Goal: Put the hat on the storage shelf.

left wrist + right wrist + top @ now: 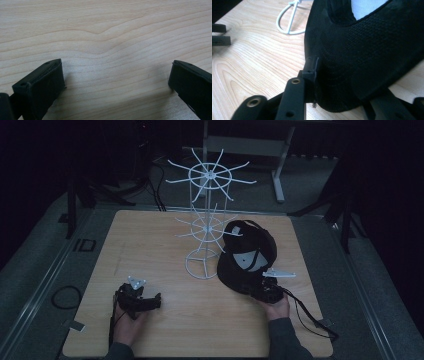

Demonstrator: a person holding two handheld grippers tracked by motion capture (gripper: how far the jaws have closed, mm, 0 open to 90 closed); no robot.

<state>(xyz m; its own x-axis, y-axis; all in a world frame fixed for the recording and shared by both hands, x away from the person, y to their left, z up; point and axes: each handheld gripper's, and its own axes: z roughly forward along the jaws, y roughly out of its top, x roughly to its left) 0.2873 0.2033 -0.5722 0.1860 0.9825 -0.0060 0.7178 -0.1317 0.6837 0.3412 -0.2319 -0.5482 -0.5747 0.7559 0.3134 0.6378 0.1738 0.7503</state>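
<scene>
Right gripper view shows my right tool [337,100] clenched on the black cap's [367,50] brim. My left tool [115,82] rests released on the wooden desk [165,245]; the room is dark.

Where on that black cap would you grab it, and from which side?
Probably by the brim. The black cap lies upside down beside the white wire rack, its flat, stiff brim pointing toward the person's edge of the table. Coming in low from that near side lets two jaws pinch the thin brim, as the right gripper does; the soft crown would crumple.
</scene>
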